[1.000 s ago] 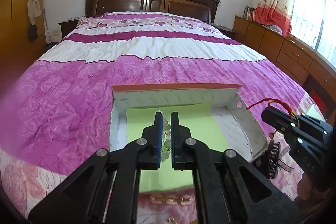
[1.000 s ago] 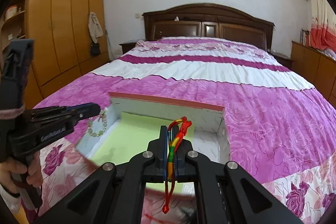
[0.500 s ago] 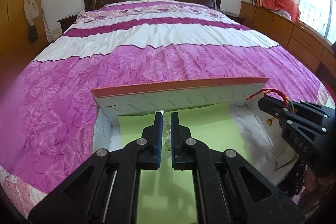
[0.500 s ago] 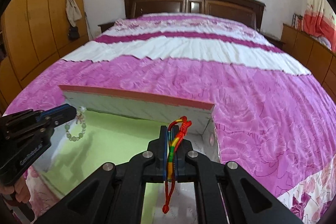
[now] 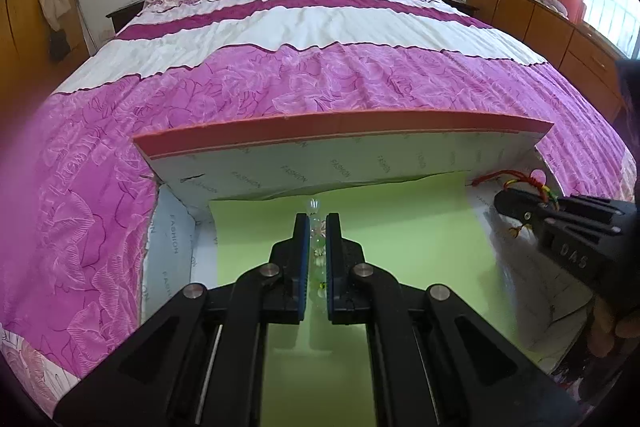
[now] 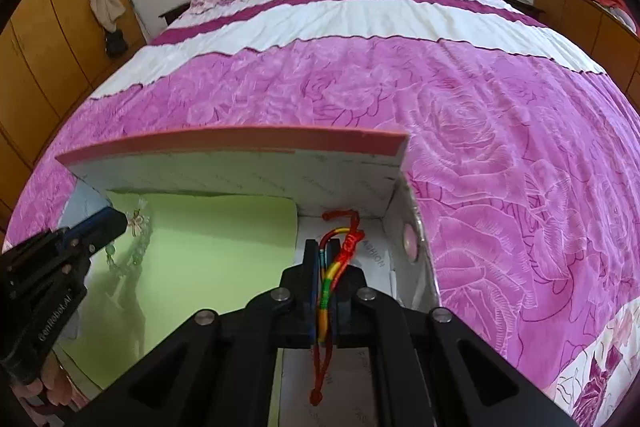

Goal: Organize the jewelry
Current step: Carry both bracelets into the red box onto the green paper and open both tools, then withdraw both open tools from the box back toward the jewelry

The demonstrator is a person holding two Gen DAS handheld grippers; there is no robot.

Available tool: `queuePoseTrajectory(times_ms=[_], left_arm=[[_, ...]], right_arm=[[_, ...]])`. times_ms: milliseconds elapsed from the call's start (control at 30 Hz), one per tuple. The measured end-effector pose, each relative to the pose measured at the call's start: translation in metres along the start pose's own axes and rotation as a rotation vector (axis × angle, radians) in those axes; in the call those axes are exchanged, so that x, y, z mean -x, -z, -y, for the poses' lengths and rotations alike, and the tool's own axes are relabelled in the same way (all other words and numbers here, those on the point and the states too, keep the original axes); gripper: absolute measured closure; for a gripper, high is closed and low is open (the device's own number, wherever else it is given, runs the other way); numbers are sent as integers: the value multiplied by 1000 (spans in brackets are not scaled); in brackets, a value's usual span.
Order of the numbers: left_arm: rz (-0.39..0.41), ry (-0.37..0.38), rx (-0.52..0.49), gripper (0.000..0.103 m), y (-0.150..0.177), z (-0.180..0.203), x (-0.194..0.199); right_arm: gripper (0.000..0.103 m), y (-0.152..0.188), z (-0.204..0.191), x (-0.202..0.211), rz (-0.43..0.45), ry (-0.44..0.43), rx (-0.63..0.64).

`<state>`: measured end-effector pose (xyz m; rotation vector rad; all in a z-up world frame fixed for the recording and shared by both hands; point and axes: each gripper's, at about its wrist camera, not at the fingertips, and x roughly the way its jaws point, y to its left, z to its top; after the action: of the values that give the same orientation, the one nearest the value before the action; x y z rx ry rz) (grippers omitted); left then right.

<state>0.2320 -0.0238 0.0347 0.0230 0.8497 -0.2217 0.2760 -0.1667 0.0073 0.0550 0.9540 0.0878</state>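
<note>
Pale-green translucent beads of a bracelet (image 5: 319, 259) sat clamped between the blue-padded fingers of the left tool (image 5: 318, 227), which hung low over the lime-green paper liner (image 5: 400, 227) inside an open white cardboard box with a salmon-pink rim (image 5: 340, 125). From the right wrist view the same bracelet (image 6: 136, 247) dangled in a loop from that tool's tip (image 6: 116, 225), its lower beads close above the liner near the box's far-left corner. The right tool (image 6: 324, 255) was pinched shut on a braided cord bracelet of red, yellow and green thread (image 6: 332, 275); its red knotted end hung below the fingers and its red loop reached forward toward the box's far-right corner, over the bare white floor beside the liner. The box rested on a bed with a magenta and white rose-patterned quilt (image 6: 500, 147)
</note>
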Motion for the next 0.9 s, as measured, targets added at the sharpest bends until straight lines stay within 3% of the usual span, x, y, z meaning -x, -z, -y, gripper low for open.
queuePoseTrajectory(times_ms=[133, 200, 267, 333, 567, 900], left_arm=[[15, 9, -14, 99, 0, 4, 5], [18, -6, -17, 91, -1, 6, 8], [30, -11, -10, 73, -2, 7, 13], [42, -6, -3, 67, -3, 7, 18], [49, -14, 15, 65, -4, 2, 30], [100, 10, 45, 65, -1, 0, 61]], right_arm=[[95, 1, -1, -3, -21, -15, 10], [92, 1, -2, -3, -36, -23, 22], [88, 1, -4, -2, -35, -29, 30], [78, 1, -6, 0, -31, -44, 34], [49, 3, -18, 13, -10, -86, 66], [42, 4, -6, 59, 82, -156, -15]])
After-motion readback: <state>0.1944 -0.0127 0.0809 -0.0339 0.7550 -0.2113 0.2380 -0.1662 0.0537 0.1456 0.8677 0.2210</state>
